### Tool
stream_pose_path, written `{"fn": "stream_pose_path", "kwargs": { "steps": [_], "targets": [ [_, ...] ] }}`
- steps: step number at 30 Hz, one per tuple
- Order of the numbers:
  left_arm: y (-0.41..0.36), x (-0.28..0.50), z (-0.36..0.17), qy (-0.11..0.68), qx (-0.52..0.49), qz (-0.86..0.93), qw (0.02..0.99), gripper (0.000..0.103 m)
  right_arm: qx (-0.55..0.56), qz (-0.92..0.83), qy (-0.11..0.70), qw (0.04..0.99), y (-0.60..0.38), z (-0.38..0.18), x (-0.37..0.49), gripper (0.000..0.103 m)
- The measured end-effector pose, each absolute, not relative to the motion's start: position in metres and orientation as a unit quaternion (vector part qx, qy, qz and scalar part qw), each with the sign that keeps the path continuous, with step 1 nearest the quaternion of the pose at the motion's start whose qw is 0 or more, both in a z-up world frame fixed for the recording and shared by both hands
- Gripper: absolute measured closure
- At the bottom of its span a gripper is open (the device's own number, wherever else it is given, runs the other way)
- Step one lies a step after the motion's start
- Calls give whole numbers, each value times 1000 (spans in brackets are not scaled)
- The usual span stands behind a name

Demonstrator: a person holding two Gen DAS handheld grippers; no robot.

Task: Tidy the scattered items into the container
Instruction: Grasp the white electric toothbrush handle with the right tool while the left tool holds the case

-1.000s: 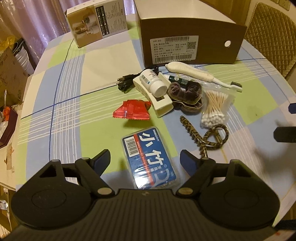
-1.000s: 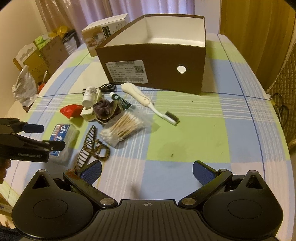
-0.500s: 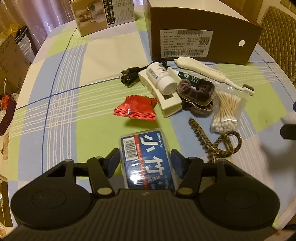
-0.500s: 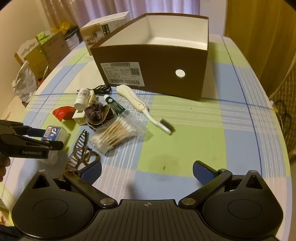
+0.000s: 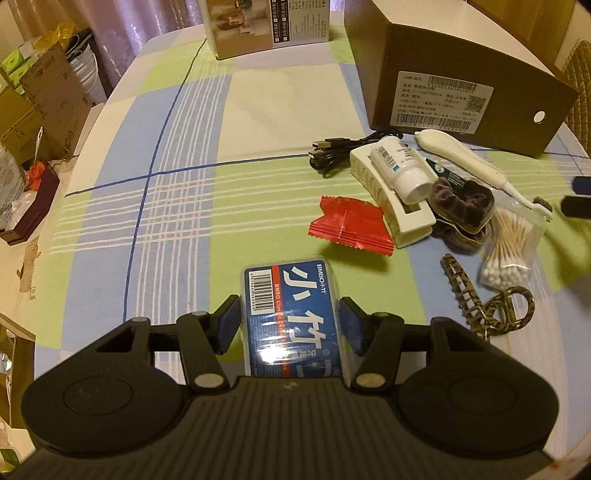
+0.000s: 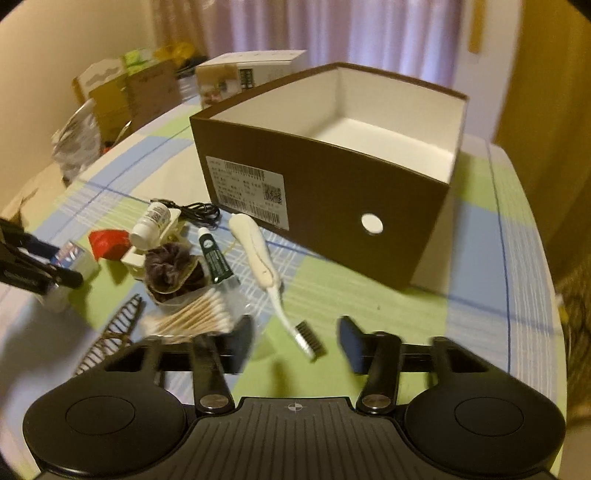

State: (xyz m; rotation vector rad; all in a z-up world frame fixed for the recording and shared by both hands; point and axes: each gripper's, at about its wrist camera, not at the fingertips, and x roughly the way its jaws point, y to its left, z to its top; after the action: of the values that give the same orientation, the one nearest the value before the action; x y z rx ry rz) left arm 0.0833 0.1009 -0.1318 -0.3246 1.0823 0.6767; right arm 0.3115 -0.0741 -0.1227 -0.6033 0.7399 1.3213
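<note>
quick count: 2 boxes – brown box [image 6: 325,192], printed box [image 5: 266,26]; 2 hair claws – white claw [image 5: 391,206], leopard claw [image 5: 487,299]; 1 toothbrush [image 6: 266,266]; 1 floss pack [image 5: 291,317].

Brown cardboard box [image 6: 325,206]: open top, white inside, empty, shipping label and round hole on near wall, upright on checked tablecloth.

Blue floss case [image 5: 291,317]: clear plastic, barcode, white characters, flat between two blue pads.

Loose pile in front of box:
- black USB cable [image 5: 340,151], coiled
- white hair claw [image 5: 391,199] with white pill bottle [image 5: 400,170] lying on it
- red foil packets [image 5: 351,225], stacked
- purple scrunchie [image 5: 461,203]
- green tube [image 6: 216,258], lying flat
- white brush [image 6: 258,254], bristles toward camera
- bagged cotton swabs [image 5: 511,243]
- leopard hair clip [image 5: 487,302], nearest edge
</note>
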Motion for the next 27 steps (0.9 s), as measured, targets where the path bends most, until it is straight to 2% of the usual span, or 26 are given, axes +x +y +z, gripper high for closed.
{"fn": "stream_pose_path", "kwargs": {
  "steps": [1,6,8,9,18,27],
  "targets": [
    [100,84,-132,504,-147,316,790,49,-276,594,331,679,-71,-127,315,67],
    [101,86,-135,509,-149,318,785,49,-316,610,328,649,-59,-146,320,69],
    [102,87,-135,510,-150,318,785,49,-330,613,328,639,-58,-152,321,76],
    [102,87,-135,510,-150,319,785,49,-332,616,328,635,-59,-155,322,86],
    [100,88,-136,512,-147,322,783,49,-326,606,344,639,-92,-153,313,90],
    [96,87,-136,512,-140,314,787,49,-301,559,403,659,-157,-146,303,90]
  ]
}}
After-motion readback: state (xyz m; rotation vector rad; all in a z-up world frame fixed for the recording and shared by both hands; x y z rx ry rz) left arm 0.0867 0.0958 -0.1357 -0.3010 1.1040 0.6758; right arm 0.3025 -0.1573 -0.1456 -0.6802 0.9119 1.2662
